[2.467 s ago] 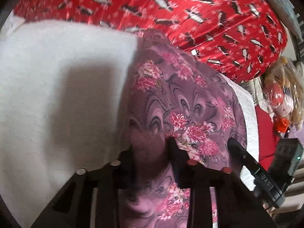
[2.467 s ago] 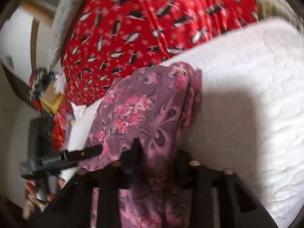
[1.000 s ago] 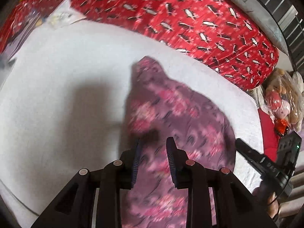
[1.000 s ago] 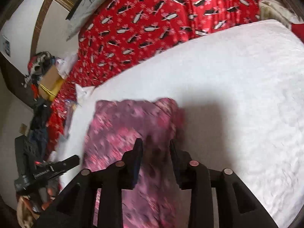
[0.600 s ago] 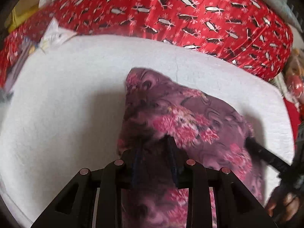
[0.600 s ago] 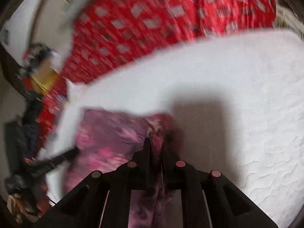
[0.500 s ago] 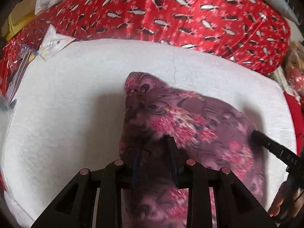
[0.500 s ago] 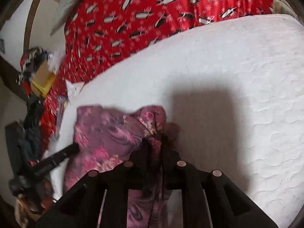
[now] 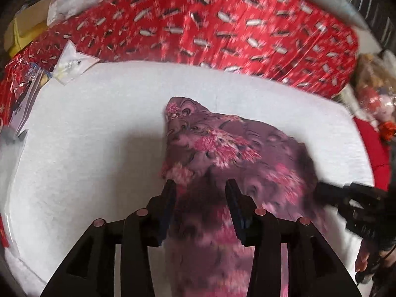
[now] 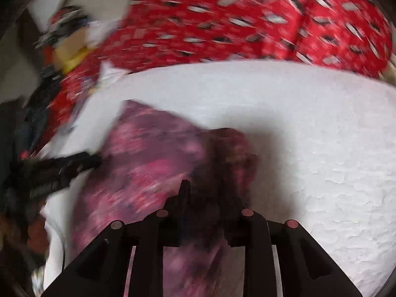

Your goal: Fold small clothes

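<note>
Left wrist view: left gripper (image 9: 200, 188) pointing steeply down over purple floral garment (image 9: 230, 148), jaws just been opening, now standing apart with cloth lying between and under them, pads not pressing on it. Released. Garment bunched ahead of the fingertips, one pointed corner farthest from the claw, rest trailing back beneath the fingers. Spread on white quilted cover (image 9: 99, 128), well ahead of that a red penguin-print blanket (image 9: 222, 24). White plastic packet (image 9: 71, 61) far ahead-left at the cover's edge. Right gripper (image 9: 329, 193) entering from the right, tip at the garment's right edge, gloved hand (image 9: 371, 247) behind it.

Right wrist view: heavy motion blur. Right gripper (image 10: 205, 193) also angled down, jaws narrow, dark fold of the purple floral garment (image 10: 153, 163) bunched up between the fingers and rising above the tips. Clenched on that fold, as far as the blur allows. Rest of the cloth lying ahead-left of the claw on the white quilted cover (image 10: 309, 136), bare cover to the right. Left gripper (image 10: 91, 160) reaching in from the left, tip touching the garment's left edge. Red penguin-print blanket (image 10: 247, 19) beyond, cluttered items far ahead-left, too blurred to tell.
</note>
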Available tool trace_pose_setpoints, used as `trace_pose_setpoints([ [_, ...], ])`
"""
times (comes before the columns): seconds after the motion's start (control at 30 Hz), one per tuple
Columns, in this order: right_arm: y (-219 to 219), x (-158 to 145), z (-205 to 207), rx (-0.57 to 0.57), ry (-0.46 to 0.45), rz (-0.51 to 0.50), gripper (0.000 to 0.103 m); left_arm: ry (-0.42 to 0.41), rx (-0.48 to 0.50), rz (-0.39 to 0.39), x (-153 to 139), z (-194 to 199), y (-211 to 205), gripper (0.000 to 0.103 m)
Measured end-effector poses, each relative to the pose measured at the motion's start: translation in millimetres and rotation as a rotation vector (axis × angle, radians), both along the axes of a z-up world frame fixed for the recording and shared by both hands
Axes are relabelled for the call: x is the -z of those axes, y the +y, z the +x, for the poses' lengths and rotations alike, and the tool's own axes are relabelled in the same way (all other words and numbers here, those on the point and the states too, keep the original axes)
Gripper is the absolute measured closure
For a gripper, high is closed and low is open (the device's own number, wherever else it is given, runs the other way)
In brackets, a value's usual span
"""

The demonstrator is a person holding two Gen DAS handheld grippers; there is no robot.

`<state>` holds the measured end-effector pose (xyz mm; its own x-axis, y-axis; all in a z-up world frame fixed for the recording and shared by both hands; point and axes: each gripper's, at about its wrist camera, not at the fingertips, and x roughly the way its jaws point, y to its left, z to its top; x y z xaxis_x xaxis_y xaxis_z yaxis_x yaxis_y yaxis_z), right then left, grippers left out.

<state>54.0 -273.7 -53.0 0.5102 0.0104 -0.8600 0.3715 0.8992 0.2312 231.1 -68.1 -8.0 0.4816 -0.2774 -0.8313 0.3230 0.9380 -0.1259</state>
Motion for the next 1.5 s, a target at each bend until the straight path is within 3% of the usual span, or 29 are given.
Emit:
trace_pose_setpoints([
  [0.1,24,-1,-18,-0.125,0.03,0.023,0.077,0.078,-0.038,-0.001,29,-7,12,0.05],
  [0.17,36,23,-23,-0.165,0.13,-0.022,0.077,0.188,-0.038,0.041,54,-8,12,0.05],
  [0.2,40,29,-27,-0.171,0.156,-0.063,0.077,0.179,-0.059,0.007,49,-14,19,0.051],
  [0.3,43,7,-32,-0.148,0.174,-0.072,0.074,0.131,-0.024,-0.019,26,-37,30,0.052],
  [0.4,55,-7,-48,-0.222,0.148,-0.047,0.076,0.099,-0.01,0.045,29,-59,31,0.047],
  [0.47,67,9,-59,-0.252,0.226,-0.087,0.075,0.122,-0.007,0.116,42,-65,27,0.045],
  [0.5,69,21,-63,-0.252,0.279,-0.106,0.071,0.109,-0.016,0.114,39,-69,28,0.045],
  [0.6,67,19,-74,-0.196,0.282,-0.091,0.069,0.077,0.002,0.127,21,-92,31,0.046],
  [0.73,79,-7,-98,-0.172,0.354,-0.231,0.063,-0.014,0.013,0.172,1,-132,29,0.046],
  [0.77,86,-17,-109,-0.171,0.373,-0.279,0.057,-0.04,0.007,0.171,-5,-147,30,0.046],
  [0.9,116,-44,-146,-0.153,0.335,-0.355,0.017,-0.095,-0.013,0.148,-13,-185,30,0.045],
  [0.97,135,-54,-162,-0.136,0.3,-0.396,0.012,-0.116,-0.021,0.144,-16,-199,30,0.044],
  [1.17,151,-52,-176,-0.023,0.225,-0.453,0.006,-0.178,-0.013,0.166,-26,-238,37,0.04],
  [1.37,145,-57,-184,0.128,0.142,-0.404,0.006,-0.225,-0.018,0.164,-34,-262,47,0.032],
  [1.5,152,-63,-186,0.163,0.116,-0.414,0.004,-0.251,-0.013,0.161,-38,-268,55,0.027],
])
